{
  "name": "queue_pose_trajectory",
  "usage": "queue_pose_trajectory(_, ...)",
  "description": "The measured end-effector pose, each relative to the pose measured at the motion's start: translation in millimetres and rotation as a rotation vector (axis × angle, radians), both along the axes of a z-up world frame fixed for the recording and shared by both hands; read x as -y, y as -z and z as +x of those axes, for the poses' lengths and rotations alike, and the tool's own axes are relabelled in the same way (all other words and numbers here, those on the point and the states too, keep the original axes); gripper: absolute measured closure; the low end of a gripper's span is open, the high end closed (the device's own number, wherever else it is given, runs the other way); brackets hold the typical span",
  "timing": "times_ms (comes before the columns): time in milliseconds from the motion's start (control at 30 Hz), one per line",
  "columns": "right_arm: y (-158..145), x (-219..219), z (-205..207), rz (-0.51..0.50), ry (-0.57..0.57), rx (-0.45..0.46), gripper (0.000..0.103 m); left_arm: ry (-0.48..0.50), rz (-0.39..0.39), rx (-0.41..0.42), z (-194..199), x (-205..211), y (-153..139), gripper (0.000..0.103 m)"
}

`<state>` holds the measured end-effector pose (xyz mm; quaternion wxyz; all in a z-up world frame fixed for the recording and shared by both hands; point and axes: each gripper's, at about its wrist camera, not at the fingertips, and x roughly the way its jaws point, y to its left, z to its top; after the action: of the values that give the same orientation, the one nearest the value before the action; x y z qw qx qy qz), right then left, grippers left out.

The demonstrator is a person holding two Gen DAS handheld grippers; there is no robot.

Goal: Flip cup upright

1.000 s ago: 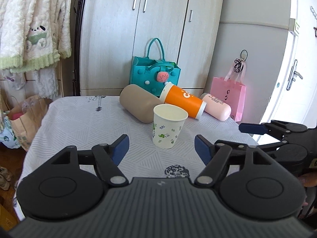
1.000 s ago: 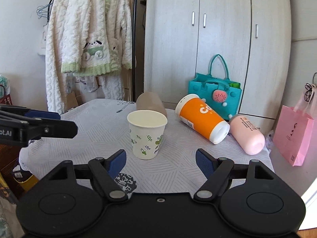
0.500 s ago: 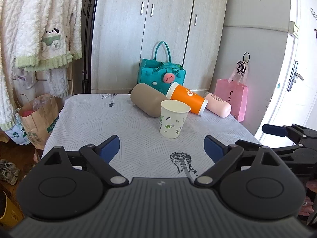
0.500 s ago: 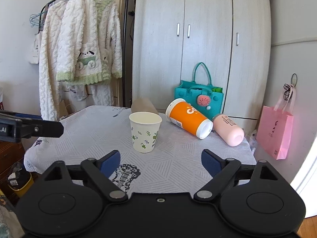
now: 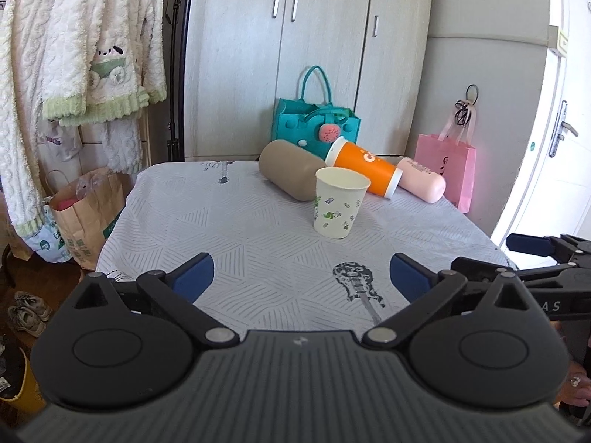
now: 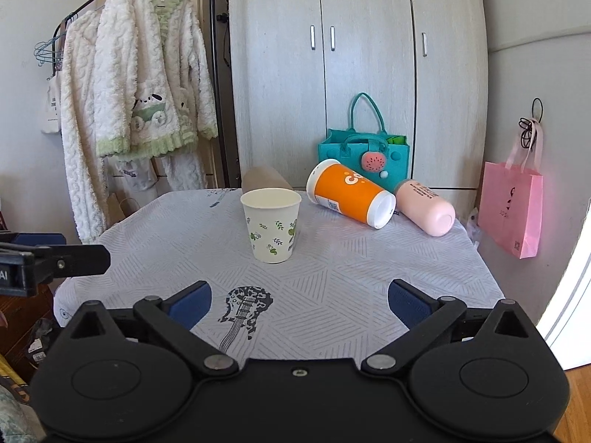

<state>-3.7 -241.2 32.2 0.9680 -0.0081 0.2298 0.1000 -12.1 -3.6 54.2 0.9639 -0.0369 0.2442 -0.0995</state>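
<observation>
A white paper cup with a green leaf print [image 5: 340, 203] stands upright, mouth up, on the grey patterned tablecloth [image 5: 229, 229]; it also shows in the right wrist view [image 6: 271, 225]. My left gripper [image 5: 301, 278] is open and empty, well short of the cup, over the near part of the table. My right gripper [image 6: 299, 301] is open and empty, also well back from the cup. The right gripper shows at the right edge of the left wrist view [image 5: 543, 251]. The left gripper shows at the left edge of the right wrist view [image 6: 48, 262].
Behind the cup lie a tan tumbler [image 5: 290, 173], an orange tumbler [image 5: 364, 171] and a pink bottle [image 5: 421, 182], all on their sides. A teal felt bag [image 5: 317, 125] and a pink paper bag [image 5: 447, 170] stand behind the table. A brown bag [image 5: 86, 214] sits on the floor at left.
Both grippers have drawn back from the cup, which now looks smaller and farther away. The cup stays upright in the same spot. Both grippers remain open.
</observation>
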Motion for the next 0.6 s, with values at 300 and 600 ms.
queue_pose_trajectory(300,6,-3,3,-0.033,0.038,0.001,0.000,-0.035,0.066,0.015,1,2,8,0.000)
queue_pose_trajectory(600,11,-6,-2,-0.047,0.058,-0.009,0.000,-0.066,0.079,0.035,-1,2,16,0.000)
